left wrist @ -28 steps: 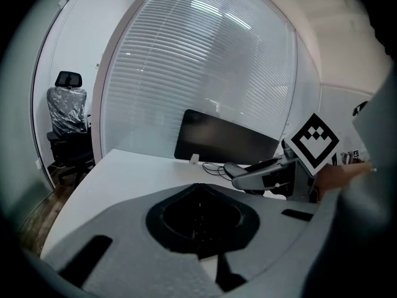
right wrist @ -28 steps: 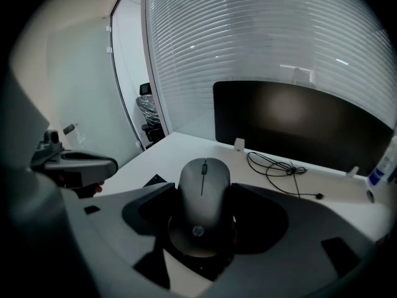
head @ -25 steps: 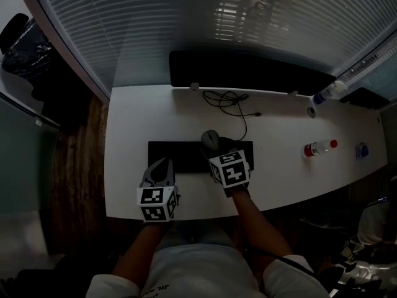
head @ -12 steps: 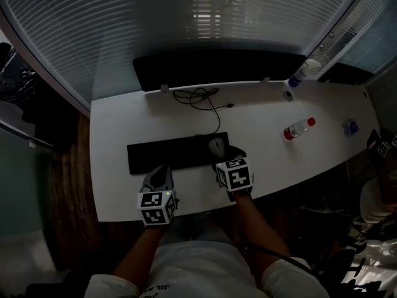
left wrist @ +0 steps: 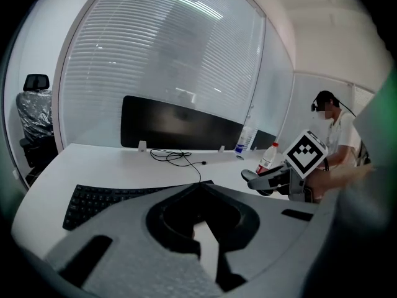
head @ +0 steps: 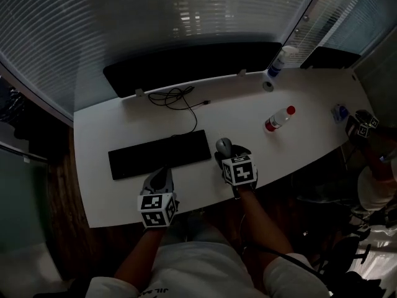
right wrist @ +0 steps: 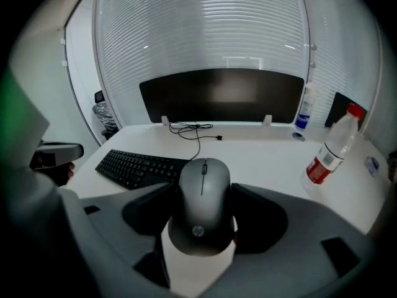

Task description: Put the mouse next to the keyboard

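Grey plastic, likely light and slick: jaws of your right gripper [right wrist: 202, 191] pinch the mouse [right wrist: 203, 216] by its sides, lower centre; left gripper [left wrist: 200, 188] jaws closed, empty

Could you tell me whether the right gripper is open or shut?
Shut: the right gripper clamps the grey computer mouse between its jaws, one pressed against each side.

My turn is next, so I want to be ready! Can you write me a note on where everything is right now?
Right gripper: shut on the mouse, held by its sides.
Left gripper: shut, empty, near the keyboard front edge.
Done: the mouse is just off the keyboard's right end; whether it touches the table is unclear.
To do: set it down there if needed, open the jaws, back away.
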Demonstrator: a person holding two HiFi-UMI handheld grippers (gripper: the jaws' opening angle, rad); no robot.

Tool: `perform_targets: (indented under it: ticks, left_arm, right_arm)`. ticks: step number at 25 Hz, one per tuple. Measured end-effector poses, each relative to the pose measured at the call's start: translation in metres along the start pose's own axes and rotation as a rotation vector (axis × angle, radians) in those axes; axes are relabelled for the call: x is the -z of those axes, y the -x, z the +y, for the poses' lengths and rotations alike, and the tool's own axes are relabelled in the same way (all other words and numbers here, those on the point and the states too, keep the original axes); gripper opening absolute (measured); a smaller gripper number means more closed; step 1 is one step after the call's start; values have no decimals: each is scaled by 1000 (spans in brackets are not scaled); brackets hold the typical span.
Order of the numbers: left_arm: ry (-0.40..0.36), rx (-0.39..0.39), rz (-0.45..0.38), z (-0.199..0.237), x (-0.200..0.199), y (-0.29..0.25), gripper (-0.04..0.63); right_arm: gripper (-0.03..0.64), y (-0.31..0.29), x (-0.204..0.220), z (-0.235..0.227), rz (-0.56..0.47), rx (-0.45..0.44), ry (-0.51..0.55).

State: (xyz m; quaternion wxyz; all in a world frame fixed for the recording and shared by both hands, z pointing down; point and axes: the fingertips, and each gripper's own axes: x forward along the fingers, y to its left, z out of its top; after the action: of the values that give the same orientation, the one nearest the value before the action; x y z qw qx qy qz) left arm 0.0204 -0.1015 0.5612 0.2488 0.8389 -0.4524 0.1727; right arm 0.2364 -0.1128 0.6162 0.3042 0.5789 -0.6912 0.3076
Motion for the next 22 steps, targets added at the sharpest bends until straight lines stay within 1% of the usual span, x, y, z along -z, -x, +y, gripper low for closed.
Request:
perform_targets:
  ticks: [6, 11, 15, 22]
  left_arm:
    - [-10, -2, 15, -17, 4, -8, 5]
    - [-15, -12, 36, -20, 13, -11, 5]
    - [-20, -11, 49, -21, 18, -9, 5]
    - [-20, -26, 58, -13, 19, -12, 5]
  right_arm:
    - [288, -18, 22, -36, 36, 8, -29]
    - [288, -43, 33, -47, 62, 18, -51]
    - [288, -64, 41, -50, 75, 15, -20]
    - [289, -86, 46, -58, 98, 41, -43]
